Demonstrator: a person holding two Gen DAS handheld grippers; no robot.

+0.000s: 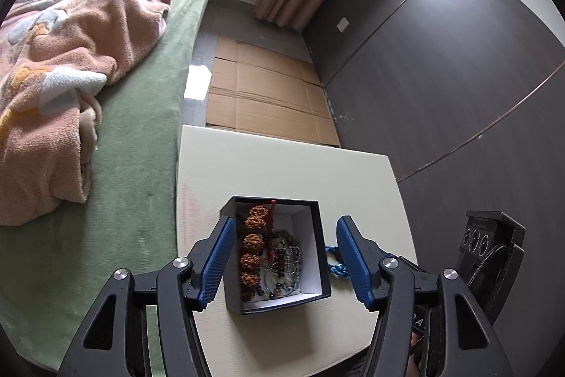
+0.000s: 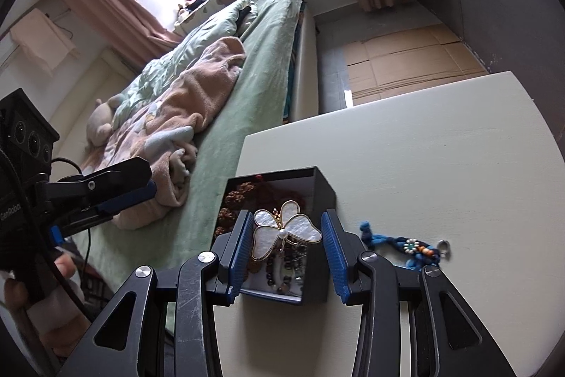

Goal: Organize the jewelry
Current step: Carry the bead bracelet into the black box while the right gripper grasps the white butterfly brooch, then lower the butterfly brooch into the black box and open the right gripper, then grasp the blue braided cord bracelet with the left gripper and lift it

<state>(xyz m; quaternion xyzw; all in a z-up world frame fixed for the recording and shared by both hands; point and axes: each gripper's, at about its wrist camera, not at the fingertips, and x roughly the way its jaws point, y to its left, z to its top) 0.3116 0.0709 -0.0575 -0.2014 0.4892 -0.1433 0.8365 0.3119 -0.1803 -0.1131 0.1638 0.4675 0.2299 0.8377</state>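
A black box [image 1: 319, 249] with a white lining stands on the cream table [image 1: 282, 165]. It holds brown bead strings [image 1: 252, 241] and dark bead bracelets [image 1: 286, 262]. My left gripper [image 1: 286, 257] is open, its fingers either side of the box, above it. My right gripper [image 2: 284, 249] is open over the box [image 2: 323, 196]. A pearl butterfly brooch [image 2: 286, 230] sits between its fingers, touching the left pad; I cannot tell if it is falling. A blue braided bracelet [image 2: 406, 244] lies on the table right of the box, also in the left wrist view [image 1: 333, 262].
A bed with a green sheet [image 1: 141, 129] and a peach blanket [image 1: 63, 66] runs along the table's left edge. Flattened cardboard [image 1: 268, 94] covers the floor beyond the table. A dark wardrobe [image 1: 441, 59] stands on the right.
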